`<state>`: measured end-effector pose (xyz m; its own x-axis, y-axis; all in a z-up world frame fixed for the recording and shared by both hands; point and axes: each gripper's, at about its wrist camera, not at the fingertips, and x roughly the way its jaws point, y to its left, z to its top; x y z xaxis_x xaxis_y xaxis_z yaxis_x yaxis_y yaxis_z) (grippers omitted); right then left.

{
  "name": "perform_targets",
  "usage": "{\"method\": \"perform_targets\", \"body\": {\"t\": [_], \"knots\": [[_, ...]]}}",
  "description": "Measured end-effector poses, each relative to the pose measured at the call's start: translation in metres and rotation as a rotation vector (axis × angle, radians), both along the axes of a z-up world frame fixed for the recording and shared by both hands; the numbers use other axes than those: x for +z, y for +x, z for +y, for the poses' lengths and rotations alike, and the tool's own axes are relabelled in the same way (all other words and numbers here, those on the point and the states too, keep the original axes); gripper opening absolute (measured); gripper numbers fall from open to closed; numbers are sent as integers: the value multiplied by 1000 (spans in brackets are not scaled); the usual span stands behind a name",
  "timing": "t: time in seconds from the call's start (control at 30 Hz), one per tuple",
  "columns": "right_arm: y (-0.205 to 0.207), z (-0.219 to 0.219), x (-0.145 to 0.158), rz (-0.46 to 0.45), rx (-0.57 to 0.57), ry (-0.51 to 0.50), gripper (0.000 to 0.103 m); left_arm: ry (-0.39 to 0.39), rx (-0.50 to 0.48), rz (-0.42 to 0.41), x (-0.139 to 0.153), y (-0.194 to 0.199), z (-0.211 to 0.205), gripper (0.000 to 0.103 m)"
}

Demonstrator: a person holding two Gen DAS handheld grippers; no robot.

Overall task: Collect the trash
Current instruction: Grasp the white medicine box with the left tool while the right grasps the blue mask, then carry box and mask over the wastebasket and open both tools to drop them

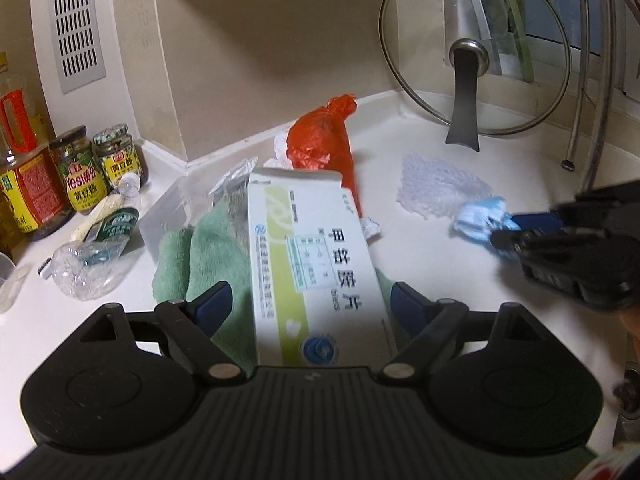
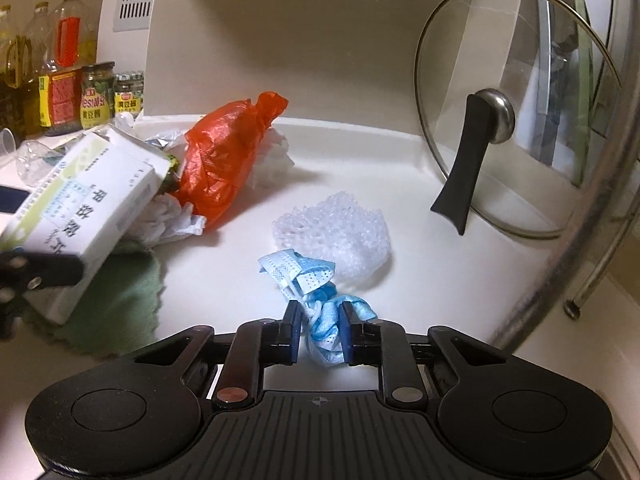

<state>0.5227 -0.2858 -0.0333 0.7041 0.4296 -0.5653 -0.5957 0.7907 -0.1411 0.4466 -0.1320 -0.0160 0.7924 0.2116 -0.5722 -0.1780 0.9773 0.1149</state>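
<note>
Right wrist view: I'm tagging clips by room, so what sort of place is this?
Most likely a home kitchen counter: a glass pot lid leans on the wall, sauce jars and cooking-oil bottles line the back, and a white countertop carries scattered trash.

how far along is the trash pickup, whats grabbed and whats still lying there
Nothing visibly binned yet; no bin shows. In hand: the left gripper holds the medicine box above the green cloth; the right gripper is shut on the crumpled blue mask. Left on the counter: the red plastic bag, white foam net, crushed clear bottle and white tissue wads.
</note>
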Motion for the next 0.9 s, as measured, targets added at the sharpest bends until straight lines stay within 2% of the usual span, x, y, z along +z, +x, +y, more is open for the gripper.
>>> {"method": "perform_targets", "body": {"t": [0.27,0.3,0.33,0.57,0.9], "knots": [[-11,-2,3,35,-15,22,20,169,-7,44,-6,13,-20,83],[-11,-3,4,38,-18,25,20,181,-12,51,-8,13,-22,77],[-11,-3,4,42,-22,30,20,189,-14,56,-9,12,-23,75],[-14,-11,9,64,-32,57,20,135,-39,31,1,2,-20,73],[-33,-21,31,82,-59,130,20,10,-97,-52,29,-24,-22,73]]}}
